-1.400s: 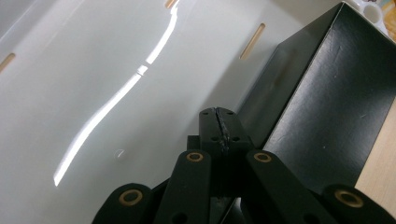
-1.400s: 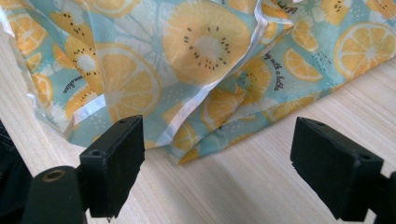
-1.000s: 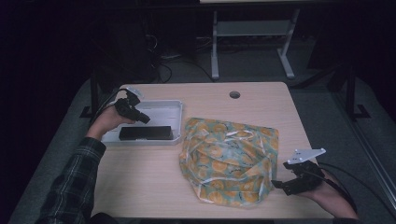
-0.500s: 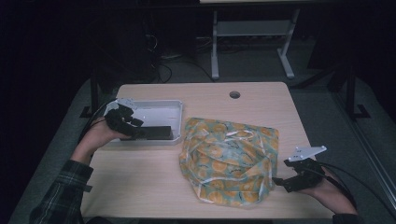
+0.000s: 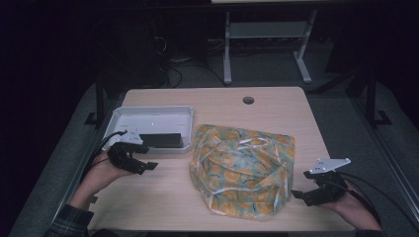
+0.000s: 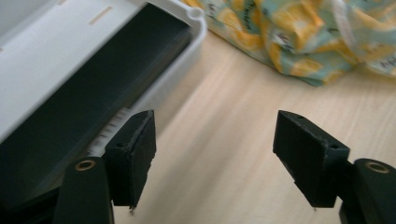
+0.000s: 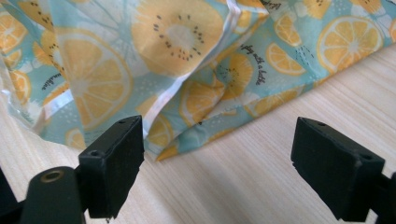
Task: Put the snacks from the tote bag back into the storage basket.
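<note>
A crumpled bag printed with orange slices on pale blue (image 5: 242,168) lies in the middle of the wooden table (image 5: 276,106). A white tray (image 5: 148,118) at the left holds a flat black block (image 5: 162,140) along its near wall. My left gripper (image 5: 146,165) hovers over bare wood just in front of the tray; its jaws have just been opening and stand open with nothing between them (image 6: 215,154). The tray corner (image 6: 194,18) and the black block (image 6: 70,116) lie to its left. My right gripper (image 5: 299,195) rests open at the bag's right edge (image 7: 196,116), jaws apart over bare wood.
A round cable hole (image 5: 248,100) sits near the table's far edge. Beyond the table a grey metal frame (image 5: 267,34) and cables lie on the dark floor. Bare wood runs along the table's front and far side.
The left hand drew back from over the tray toward the table's front left, and its jaws opened. The black block stays in the tray. The right hand kept still.
</note>
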Tool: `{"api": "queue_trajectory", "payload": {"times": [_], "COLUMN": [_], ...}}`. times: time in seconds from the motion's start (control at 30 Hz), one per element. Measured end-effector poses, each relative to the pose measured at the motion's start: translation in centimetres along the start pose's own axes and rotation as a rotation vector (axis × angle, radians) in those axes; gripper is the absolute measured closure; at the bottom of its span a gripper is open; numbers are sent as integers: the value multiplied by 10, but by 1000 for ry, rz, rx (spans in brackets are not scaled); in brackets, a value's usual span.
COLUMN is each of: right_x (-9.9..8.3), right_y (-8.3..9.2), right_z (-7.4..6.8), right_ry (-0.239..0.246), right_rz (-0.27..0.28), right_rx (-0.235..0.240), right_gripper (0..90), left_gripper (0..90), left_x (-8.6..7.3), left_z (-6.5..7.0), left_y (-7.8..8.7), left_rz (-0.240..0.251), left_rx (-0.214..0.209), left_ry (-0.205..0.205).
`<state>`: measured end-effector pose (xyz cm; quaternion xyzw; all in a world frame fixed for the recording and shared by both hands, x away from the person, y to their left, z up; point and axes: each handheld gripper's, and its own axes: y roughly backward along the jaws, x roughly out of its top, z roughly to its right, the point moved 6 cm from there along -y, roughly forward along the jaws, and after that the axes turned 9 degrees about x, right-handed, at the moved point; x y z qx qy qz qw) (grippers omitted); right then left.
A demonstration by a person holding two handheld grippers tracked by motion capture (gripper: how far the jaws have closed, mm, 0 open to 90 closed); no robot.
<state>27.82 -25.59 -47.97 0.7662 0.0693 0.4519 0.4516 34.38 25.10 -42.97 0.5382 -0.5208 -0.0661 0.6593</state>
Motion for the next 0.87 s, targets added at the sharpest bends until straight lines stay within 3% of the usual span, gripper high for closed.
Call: {"api": "queue_trajectory", "payload": {"times": [0.1, 0.27, 0.43, 0.87], "right_x": [-2, -5, -9, -8], "right_y": [0, 0, -1, -3], "right_z": [2, 6, 9, 9], "right_ry": [-6, -3, -10, -7], "right_rz": [5, 11, 5, 11], "right_rx": [-3, -19, -22, -19], "right_gripper": [161, 161, 159, 157], "left_gripper": [251, 227, 207, 207], "left_x": [-10, -28, -42, -43], "left_z": [11, 26, 35, 38], "left_y": [-2, -6, -9, -11], "left_rz": [-8, 5, -13, -18], "left_rx": [4, 55, 45, 31], "left_ry": [-7, -10, 2, -5]}}
